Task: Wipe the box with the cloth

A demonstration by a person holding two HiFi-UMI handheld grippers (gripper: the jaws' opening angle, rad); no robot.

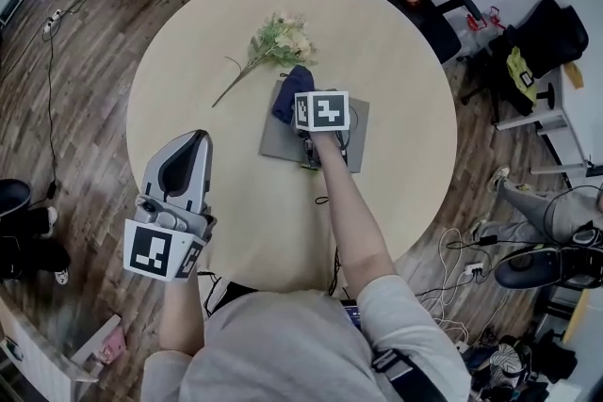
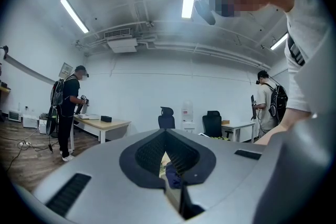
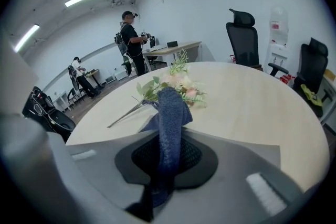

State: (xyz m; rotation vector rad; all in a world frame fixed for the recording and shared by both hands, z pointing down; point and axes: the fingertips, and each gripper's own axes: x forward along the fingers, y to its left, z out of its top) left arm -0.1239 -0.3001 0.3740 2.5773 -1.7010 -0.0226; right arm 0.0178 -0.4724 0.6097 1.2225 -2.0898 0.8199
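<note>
The grey box is lying flat near the middle of the round counter. The blue cloth is sitting over its far left corner — the right tongs are pinching it, a fold standing up between the jaws. A flower sprig is lying just beyond. The left tongs are hovering over the counter's near left, jaws pressed together on nothing — well apart from the box.

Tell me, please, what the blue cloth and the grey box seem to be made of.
The cloth looks like terry or microfibre: fuzzy nap, limp folds. The box is matte grey and flat, perhaps cardboard or plastic; I cannot tell.
</note>
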